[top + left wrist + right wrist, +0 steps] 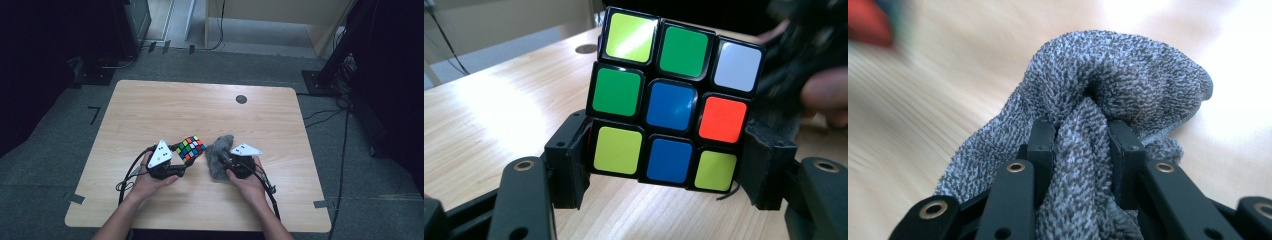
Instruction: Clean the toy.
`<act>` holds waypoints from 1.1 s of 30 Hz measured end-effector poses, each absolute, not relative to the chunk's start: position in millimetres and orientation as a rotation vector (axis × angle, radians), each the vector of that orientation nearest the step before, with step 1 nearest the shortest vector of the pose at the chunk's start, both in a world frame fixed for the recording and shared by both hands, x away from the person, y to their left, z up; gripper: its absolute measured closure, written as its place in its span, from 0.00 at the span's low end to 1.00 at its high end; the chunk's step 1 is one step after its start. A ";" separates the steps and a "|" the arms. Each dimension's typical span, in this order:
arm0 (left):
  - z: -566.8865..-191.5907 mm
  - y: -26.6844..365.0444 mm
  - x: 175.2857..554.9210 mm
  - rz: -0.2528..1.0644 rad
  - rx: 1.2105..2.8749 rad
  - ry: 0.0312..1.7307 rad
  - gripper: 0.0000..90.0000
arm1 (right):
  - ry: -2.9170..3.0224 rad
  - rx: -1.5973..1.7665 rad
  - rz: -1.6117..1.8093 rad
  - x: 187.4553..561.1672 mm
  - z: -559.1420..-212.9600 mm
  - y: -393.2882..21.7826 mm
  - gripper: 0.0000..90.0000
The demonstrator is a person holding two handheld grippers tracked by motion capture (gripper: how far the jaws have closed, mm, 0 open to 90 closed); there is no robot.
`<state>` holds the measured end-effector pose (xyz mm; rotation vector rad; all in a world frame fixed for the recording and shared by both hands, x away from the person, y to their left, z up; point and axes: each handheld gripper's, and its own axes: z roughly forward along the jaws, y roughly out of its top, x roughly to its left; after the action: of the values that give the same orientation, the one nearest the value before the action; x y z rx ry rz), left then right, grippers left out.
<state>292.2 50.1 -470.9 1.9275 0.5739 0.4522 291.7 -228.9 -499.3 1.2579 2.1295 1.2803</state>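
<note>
Two hand-held grippers clamp: left (664, 175) on cube (674, 100), right (1080, 150) bunching grey cloth (1108, 85).

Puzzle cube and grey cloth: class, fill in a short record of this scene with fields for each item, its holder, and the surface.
item one: puzzle cube, coloured squares, lifted off the table
holder one: left tongs, shut on its lower sides
item two: grey cloth, bunched
holder two: right tongs, pinching a fold
surface: wooden table
gap: cube and cloth side by side, apart
</note>
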 end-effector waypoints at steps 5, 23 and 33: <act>-476.1 41.7 289.9 0.452 1.973 0.554 0.37 | 1.978 1.181 1.558 275.9 -460.6 -234.6 0.77; -469.3 37.1 277.8 0.404 1.939 0.418 0.38 | 2.032 1.211 1.677 275.6 -459.6 -231.1 0.76; -464.4 36.2 273.5 0.371 1.902 0.380 0.38 | 2.000 1.124 1.785 266.6 -446.5 -227.2 0.76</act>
<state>273.5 36.2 -464.4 1.9025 0.3797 0.3711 266.6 -227.2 -446.5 1.1240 1.9996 1.7851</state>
